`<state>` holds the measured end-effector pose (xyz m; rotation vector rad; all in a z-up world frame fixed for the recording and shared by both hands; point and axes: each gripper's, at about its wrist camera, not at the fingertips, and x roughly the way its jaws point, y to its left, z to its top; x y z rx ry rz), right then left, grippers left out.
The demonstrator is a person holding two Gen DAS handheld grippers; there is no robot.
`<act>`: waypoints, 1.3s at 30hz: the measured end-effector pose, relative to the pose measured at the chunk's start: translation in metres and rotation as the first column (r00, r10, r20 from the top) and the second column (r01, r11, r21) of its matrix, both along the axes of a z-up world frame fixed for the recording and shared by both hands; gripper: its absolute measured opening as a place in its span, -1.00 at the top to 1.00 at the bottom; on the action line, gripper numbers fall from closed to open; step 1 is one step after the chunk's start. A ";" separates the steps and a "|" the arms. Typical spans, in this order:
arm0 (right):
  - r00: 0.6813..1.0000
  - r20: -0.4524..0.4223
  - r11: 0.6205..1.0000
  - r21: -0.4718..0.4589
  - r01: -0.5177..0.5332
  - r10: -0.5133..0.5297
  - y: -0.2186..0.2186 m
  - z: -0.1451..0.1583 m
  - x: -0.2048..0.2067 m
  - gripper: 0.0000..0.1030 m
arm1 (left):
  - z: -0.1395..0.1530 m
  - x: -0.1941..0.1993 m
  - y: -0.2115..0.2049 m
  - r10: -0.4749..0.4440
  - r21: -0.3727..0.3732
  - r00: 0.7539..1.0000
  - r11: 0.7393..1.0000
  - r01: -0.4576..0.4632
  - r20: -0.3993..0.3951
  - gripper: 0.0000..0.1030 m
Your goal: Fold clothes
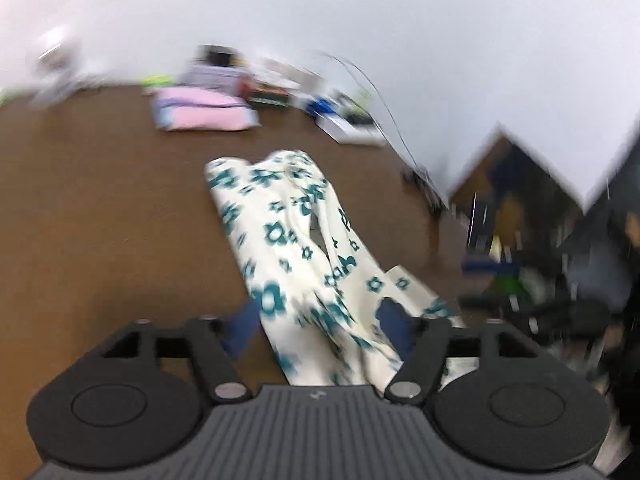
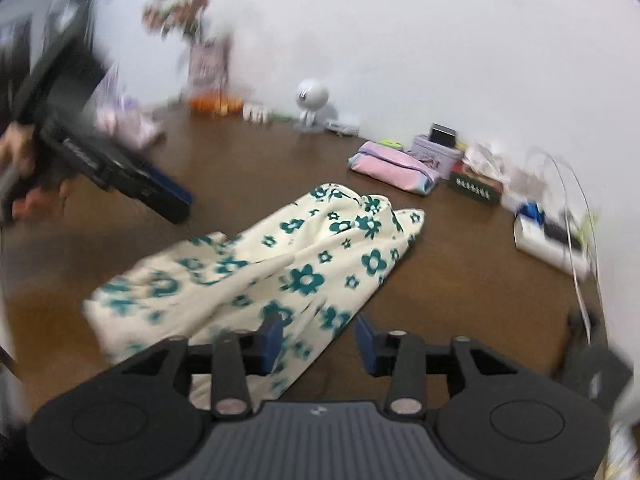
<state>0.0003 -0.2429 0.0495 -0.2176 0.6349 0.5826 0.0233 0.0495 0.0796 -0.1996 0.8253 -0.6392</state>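
A cream garment with teal flowers lies crumpled in a long strip on the brown table. In the left wrist view my left gripper stands open, its blue pads wide apart over the garment's near end, and the cloth passes between them without being pressed. In the right wrist view the same garment spreads across the table's middle. My right gripper is open above its near edge, with nothing pinched. The left gripper also shows at the upper left of this view, held by a person's hand, above the table beyond the cloth.
Along the far wall sit a pink folded bundle, a lavender box, a dark box, a white power strip with cables and a small white round-headed device. The table edge drops off at the right.
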 end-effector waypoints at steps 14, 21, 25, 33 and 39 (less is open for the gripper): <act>0.966 -0.217 0.926 0.375 -0.052 0.142 -0.005 -0.056 -0.029 0.71 | -0.048 -0.026 -0.019 -0.114 -0.133 0.976 0.987 0.090 -0.184 0.44; 0.918 -0.331 0.880 0.472 -0.041 0.221 -0.011 -0.065 -0.035 0.82 | -0.068 -0.062 0.019 -0.057 -0.283 0.960 0.959 -0.023 -0.273 0.46; 0.914 -0.350 0.885 0.466 -0.019 0.203 -0.010 -0.065 -0.036 0.82 | -0.069 -0.078 0.044 0.032 -0.312 0.958 0.942 -0.125 -0.285 0.40; 0.917 -0.354 0.892 0.453 -0.004 0.184 -0.013 -0.069 -0.034 0.70 | -0.056 -0.094 0.050 0.029 -0.320 0.991 0.945 -0.070 -0.131 0.35; 0.929 -0.341 0.906 0.424 0.016 0.143 -0.009 -0.066 -0.038 0.70 | -0.069 -0.092 0.034 0.008 -0.284 0.985 0.957 -0.057 -0.171 0.52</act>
